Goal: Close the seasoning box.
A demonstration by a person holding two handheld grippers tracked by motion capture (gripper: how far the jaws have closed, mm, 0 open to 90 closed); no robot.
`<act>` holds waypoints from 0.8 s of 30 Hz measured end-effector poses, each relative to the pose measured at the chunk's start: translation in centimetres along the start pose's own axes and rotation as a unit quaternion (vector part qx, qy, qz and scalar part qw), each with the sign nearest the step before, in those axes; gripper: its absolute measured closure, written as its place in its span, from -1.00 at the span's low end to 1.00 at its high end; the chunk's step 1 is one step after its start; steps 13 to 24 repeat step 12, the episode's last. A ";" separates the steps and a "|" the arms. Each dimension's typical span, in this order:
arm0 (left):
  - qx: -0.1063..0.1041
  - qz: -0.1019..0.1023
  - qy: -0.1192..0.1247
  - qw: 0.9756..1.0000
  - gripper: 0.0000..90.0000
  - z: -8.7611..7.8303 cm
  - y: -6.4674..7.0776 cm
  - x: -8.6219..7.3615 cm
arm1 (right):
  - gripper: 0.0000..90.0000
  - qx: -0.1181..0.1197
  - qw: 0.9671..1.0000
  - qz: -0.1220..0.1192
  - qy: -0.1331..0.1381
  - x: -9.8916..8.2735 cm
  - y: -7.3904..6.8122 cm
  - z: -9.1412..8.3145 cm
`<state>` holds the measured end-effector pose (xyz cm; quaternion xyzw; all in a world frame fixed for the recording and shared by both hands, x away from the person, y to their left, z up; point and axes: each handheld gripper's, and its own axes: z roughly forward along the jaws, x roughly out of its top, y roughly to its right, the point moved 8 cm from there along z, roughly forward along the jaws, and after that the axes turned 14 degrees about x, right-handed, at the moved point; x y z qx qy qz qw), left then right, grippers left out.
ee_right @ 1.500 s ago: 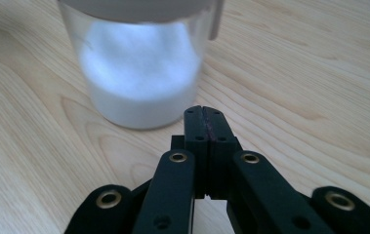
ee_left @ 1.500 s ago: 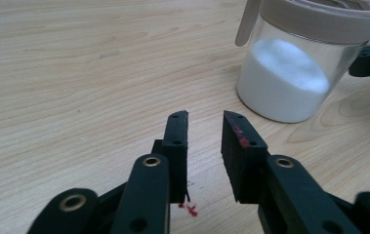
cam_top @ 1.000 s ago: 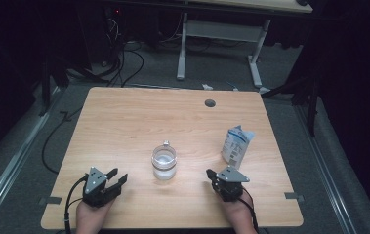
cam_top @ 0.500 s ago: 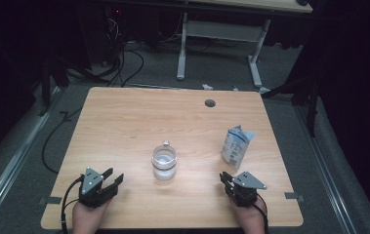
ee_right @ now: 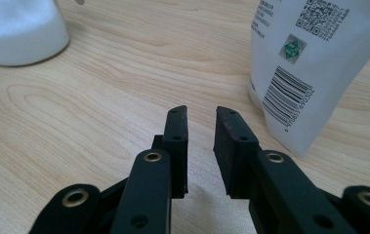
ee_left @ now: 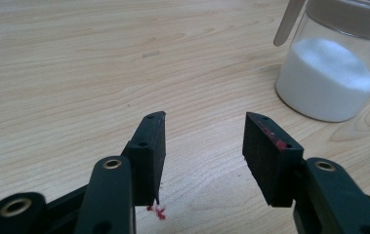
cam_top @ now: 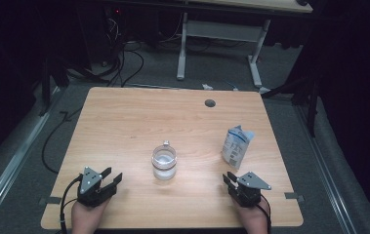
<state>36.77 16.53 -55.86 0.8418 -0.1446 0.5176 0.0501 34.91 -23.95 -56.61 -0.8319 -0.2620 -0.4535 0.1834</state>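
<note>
Low: left tongs (cam_top: 110, 179) parted; right tongs (cam_top: 228, 180) opening, empty.

left gripper (cam_top: 110, 179): fingers apart, empty | right gripper (cam_top: 229, 179): fingers just been opening, seemingly empty

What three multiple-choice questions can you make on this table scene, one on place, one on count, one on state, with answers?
1. Where does the white pouch stand?
A. ahead of the right tool
B. beside the left tool
C. on the floor

2. How many things stand on the table apart from the tools?
A. one
B. two
C. four

3. What is the state of the left tool?
A. shut on the jar
B. shut on the pouch
C. open, holding nothing

Answers:
1 A, since the high view shows the pouch just beyond the right tool.
2 B, since the jar of white powder and the pouch are all that stand there.
3 C, since the left gripper view shows bare wood between its jaws.
</note>
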 end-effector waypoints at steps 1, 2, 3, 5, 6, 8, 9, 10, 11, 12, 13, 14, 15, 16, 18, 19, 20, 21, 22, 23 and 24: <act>0.001 0.001 0.000 1.000 0.14 0.0 0.0 0.0 | 0.68 0.001 1.000 0.000 0.000 0.0 0.0 0.0; 0.002 0.001 0.000 1.000 0.14 -0.1 0.0 -0.1 | 0.67 0.002 1.000 0.000 -0.001 0.1 -0.1 0.1; 0.001 0.001 0.000 1.000 0.14 -0.1 0.0 -0.1 | 0.67 0.004 1.000 -0.001 0.000 0.2 -0.1 0.1; -0.001 -0.001 -0.002 1.000 0.14 -0.1 0.1 -0.1 | 0.66 0.004 1.000 -0.005 0.003 0.4 -0.3 0.2; -0.002 -0.001 -0.002 1.000 0.13 0.0 0.1 -0.1 | 0.66 0.004 1.000 -0.004 0.004 0.5 -0.3 0.2; -0.003 -0.001 0.000 1.000 0.13 0.1 0.0 0.1 | 0.64 0.008 1.000 -0.005 0.001 0.3 -0.5 0.3; -0.004 -0.001 0.001 1.000 0.13 0.1 0.0 0.1 | 0.64 0.009 1.000 -0.006 -0.001 0.3 -0.5 0.4; -0.005 0.000 0.002 1.000 0.13 0.1 0.1 0.1 | 0.63 0.011 1.000 -0.006 -0.004 0.2 -0.5 0.5; -0.006 0.000 0.000 1.000 0.12 0.1 0.1 0.0 | 0.61 0.012 1.000 -0.007 -0.004 0.2 -0.5 0.5; -0.007 -0.001 -0.001 1.000 0.12 0.0 0.1 -0.1 | 0.59 0.014 1.000 -0.006 -0.004 0.2 -0.5 0.5; -0.007 -0.001 -0.001 1.000 0.12 0.0 0.1 -0.1 | 0.59 0.014 1.000 -0.006 -0.004 0.2 -0.5 0.5; -0.007 -0.001 -0.001 1.000 0.12 0.0 0.1 -0.1 | 0.59 0.014 1.000 -0.006 -0.004 0.2 -0.5 0.5; -0.007 -0.001 -0.001 1.000 0.12 0.0 0.1 -0.1 | 0.59 0.014 1.000 -0.006 -0.004 0.2 -0.5 0.5; -0.007 -0.001 -0.001 1.000 0.12 0.0 0.1 -0.1 | 0.59 0.014 1.000 -0.006 -0.004 0.2 -0.5 0.5; -0.007 -0.001 -0.001 1.000 0.12 0.0 0.1 -0.1 | 0.59 0.014 1.000 -0.006 -0.004 0.2 -0.5 0.5; -0.007 -0.001 -0.001 1.000 0.12 0.0 0.1 -0.1 | 0.59 0.014 1.000 -0.006 -0.004 0.2 -0.5 0.5; -0.007 -0.001 -0.001 1.000 0.12 0.0 0.1 -0.1 | 0.59 0.014 1.000 -0.006 -0.004 0.2 -0.5 0.5; -0.007 -0.001 -0.001 1.000 0.12 0.0 0.1 -0.1 | 0.59 0.014 1.000 -0.006 -0.004 0.2 -0.5 0.5; -0.007 -0.001 -0.001 1.000 0.12 0.0 0.1 -0.1 | 0.59 0.014 1.000 -0.006 -0.004 0.2 -0.5 0.5; -0.007 -0.001 -0.001 1.000 0.12 0.0 0.1 -0.1 | 0.59 0.014 1.000 -0.006 -0.004 0.2 -0.5 0.5; -0.007 -0.001 -0.001 1.000 0.12 0.0 0.1 -0.1 | 0.59 0.014 1.000 -0.006 -0.004 0.2 -0.5 0.5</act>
